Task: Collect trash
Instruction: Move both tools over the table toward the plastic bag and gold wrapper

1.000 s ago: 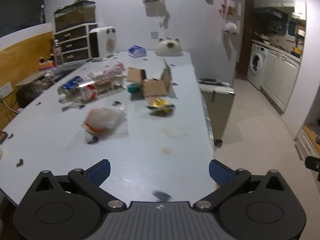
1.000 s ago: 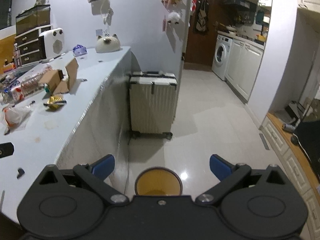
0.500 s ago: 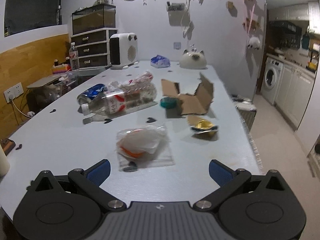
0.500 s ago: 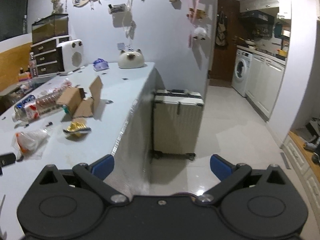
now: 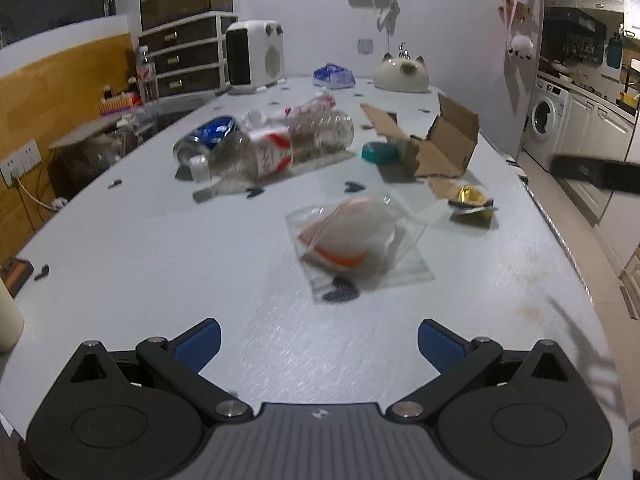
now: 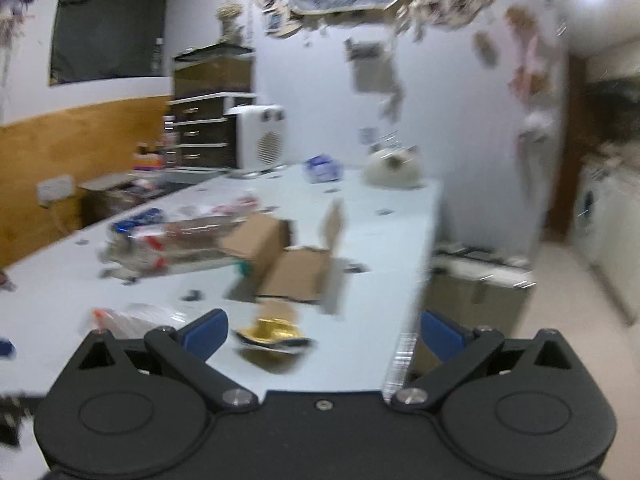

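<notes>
Trash lies scattered on a pale table (image 5: 160,248). A clear plastic bag with white and orange contents (image 5: 352,236) sits just ahead of my left gripper (image 5: 319,346), which is open and empty. Farther back lie a crushed gold wrapper (image 5: 470,200), an opened cardboard box (image 5: 440,144), a teal lid (image 5: 378,152), a clear plastic bottle (image 5: 280,148) and a blue can (image 5: 208,136). My right gripper (image 6: 324,330) is open and empty above the table's near right edge, with the gold wrapper (image 6: 274,330) between its fingers' line. The right wrist view is blurred.
A white heater (image 5: 254,56), a drawer unit (image 5: 184,56), a blue packet (image 5: 334,76) and a cat-shaped object (image 5: 402,74) stand at the far end. A suitcase (image 6: 476,288) stands on the floor right of the table. A washing machine (image 5: 544,124) is beyond.
Both grippers have swung toward the table and closer to the trash. The right view turned from the floor and a bin below to the tabletop. Both stayed open.
</notes>
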Motion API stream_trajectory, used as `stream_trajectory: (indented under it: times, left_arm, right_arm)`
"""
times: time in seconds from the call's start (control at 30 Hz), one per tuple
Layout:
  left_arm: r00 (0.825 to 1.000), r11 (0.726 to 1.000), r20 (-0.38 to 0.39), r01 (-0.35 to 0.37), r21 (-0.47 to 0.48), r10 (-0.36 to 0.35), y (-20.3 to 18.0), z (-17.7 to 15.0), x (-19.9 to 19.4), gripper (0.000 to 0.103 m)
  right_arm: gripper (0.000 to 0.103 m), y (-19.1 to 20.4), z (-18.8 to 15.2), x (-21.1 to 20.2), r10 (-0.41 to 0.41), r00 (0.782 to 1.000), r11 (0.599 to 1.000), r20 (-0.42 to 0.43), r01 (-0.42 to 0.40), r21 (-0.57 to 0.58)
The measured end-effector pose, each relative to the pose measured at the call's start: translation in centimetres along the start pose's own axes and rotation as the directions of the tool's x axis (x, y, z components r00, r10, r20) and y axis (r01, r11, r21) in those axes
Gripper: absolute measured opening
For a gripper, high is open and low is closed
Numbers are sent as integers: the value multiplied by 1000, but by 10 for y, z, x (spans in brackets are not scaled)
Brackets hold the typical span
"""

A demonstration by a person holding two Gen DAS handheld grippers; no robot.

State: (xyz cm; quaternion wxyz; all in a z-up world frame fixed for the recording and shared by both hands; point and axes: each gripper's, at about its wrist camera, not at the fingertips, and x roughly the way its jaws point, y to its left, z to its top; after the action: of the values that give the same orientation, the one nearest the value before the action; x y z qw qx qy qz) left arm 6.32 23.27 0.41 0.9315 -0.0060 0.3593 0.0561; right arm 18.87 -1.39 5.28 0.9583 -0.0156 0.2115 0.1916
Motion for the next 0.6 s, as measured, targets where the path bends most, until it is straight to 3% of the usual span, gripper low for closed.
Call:
stream_trajectory:
  times: [0.07, 0.2, 0.33, 0.4, 0.47, 0.6]
  left_arm:
    - [1000, 1000, 2, 29, 9, -29, 7, -6, 1, 103]
    - [987, 987, -14, 160, 17, -160, 21, -10, 3, 103]
    - [984, 984, 33, 174, 48, -176, 23, -6, -1, 102]
    - [979, 981, 70, 186, 62, -190, 25, 2, -3, 96]
    - [975, 977, 92, 196, 80, -203, 26, 11, -1, 83]
    - [976, 975, 127, 158, 154, -178, 21, 27, 13, 69]
  right_arm:
    - [103, 3, 4, 21, 57, 998, 998, -5, -57, 22]
    - [103, 4, 10, 67, 117, 992, 992, -43, -115, 55]
    - [99, -6, 10, 109, 206, 973, 966, -101, -186, 180]
    - [87, -11, 7, 126, 232, 964, 951, -133, -196, 239]
    - [83, -14, 1, 136, 261, 952, 932, -158, -206, 298]
    - [81, -17, -11, 130, 366, 918, 884, -152, -292, 366]
